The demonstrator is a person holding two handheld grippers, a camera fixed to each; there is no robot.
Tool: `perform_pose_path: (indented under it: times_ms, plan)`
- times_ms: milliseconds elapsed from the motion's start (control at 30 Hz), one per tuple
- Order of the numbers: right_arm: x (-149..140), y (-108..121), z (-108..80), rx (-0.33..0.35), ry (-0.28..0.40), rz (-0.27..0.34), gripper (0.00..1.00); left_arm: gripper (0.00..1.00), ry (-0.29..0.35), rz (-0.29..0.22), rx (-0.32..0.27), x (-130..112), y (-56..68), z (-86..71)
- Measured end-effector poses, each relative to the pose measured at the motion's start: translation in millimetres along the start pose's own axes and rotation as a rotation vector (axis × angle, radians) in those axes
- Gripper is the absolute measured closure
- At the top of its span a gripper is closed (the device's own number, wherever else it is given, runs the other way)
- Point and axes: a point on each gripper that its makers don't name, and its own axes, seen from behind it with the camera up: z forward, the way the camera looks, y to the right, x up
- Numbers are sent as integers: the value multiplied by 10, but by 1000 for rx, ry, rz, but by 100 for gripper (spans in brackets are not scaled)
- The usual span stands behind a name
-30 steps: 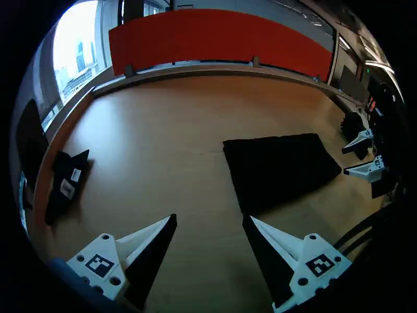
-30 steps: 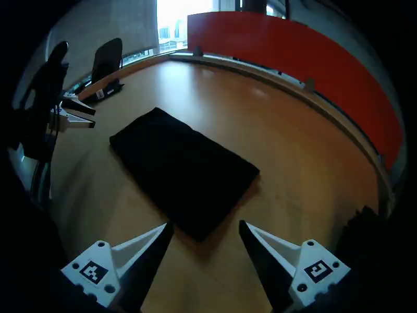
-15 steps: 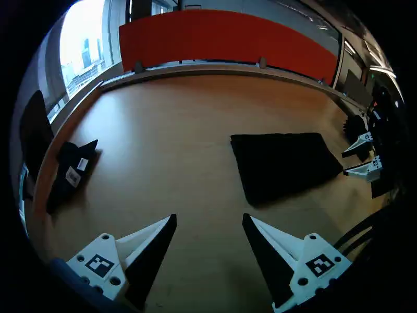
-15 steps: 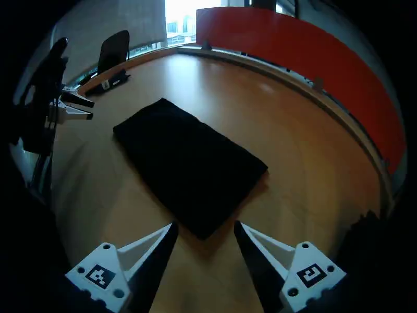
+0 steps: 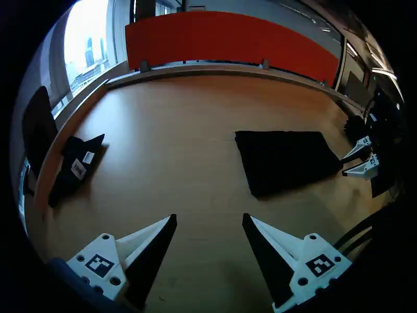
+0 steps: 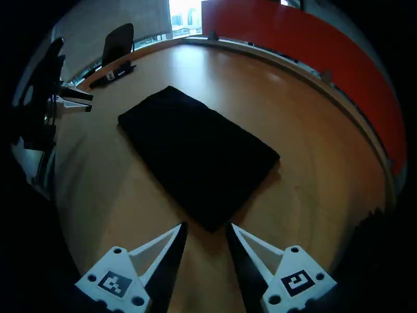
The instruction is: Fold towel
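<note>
A black towel (image 5: 284,159) lies folded flat on the wooden table (image 5: 167,141), to the right of and beyond my left gripper (image 5: 208,225), which is open and holds nothing. In the right gripper view the towel (image 6: 198,151) stretches away diagonally, and its near corner sits just at the tips of my right gripper (image 6: 205,227). The fingers stand a narrow gap apart and do not press on the cloth. The right gripper (image 5: 359,159) appears at the towel's far right end in the left gripper view. The left gripper (image 6: 73,99) is off to the left in the right gripper view.
A black pouch with white labels (image 5: 73,167) lies by the table's left edge, with a dark chair (image 5: 34,130) behind it. A red partition (image 5: 229,39) runs along the far edge. A dark ridged object (image 6: 372,229) sits at the right.
The right gripper has come down toward the towel's near corner and its fingers have drawn closer together. The left gripper view has drifted slightly, its fingers unchanged.
</note>
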Motion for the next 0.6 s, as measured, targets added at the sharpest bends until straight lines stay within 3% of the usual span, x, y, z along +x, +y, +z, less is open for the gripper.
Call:
perform_pose_path:
  times_ms: [333, 600]
  plan:
    - [-5, -5, -12, -2, -5, -13, 45, 6, 9, -3, 11, -38, -57, -43]
    - [-2, 14, -13, -7, -4, -7, 61, 6, 40, -5, 13, -2, -80, -55]
